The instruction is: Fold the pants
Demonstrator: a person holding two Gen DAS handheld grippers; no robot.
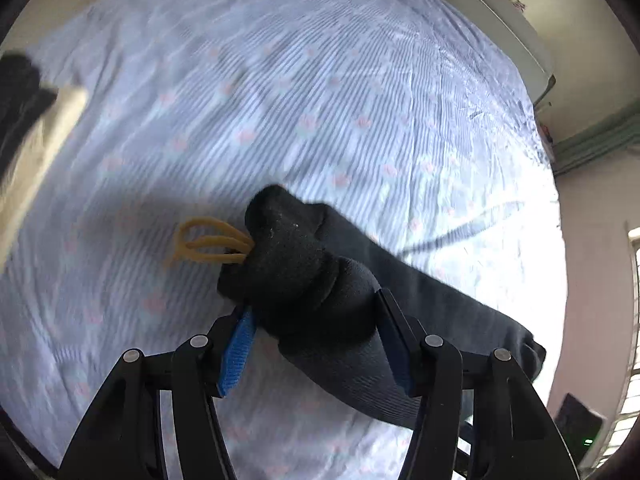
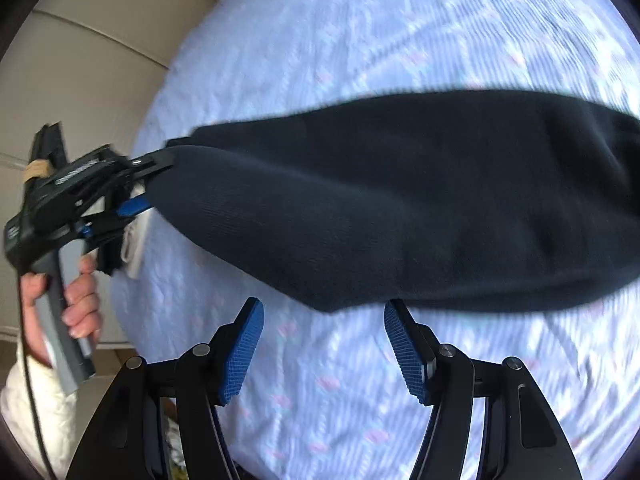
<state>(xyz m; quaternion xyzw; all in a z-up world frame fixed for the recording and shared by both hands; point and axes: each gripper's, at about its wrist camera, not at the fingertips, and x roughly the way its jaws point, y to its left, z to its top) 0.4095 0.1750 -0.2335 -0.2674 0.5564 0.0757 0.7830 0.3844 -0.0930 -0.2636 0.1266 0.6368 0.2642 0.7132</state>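
The dark navy pants [image 2: 400, 196] hang in a long bundle above the striped bedsheet [image 2: 360, 20]. My left gripper [image 1: 314, 312] is shut on a bunched end of the pants [image 1: 296, 264], with a yellow drawstring loop [image 1: 208, 242] sticking out to the left. In the right wrist view the left gripper [image 2: 148, 188] holds the pants' left end, lifted off the bed. My right gripper [image 2: 324, 312] is open and empty, just below the pants' lower edge, not touching them.
The bed's light blue striped sheet [image 1: 320, 80] with pink motifs fills both views. A beige padded headboard [image 2: 80, 60] lies at the left in the right wrist view. A white unit [image 1: 504, 28] and a wall stand beyond the bed's far right edge.
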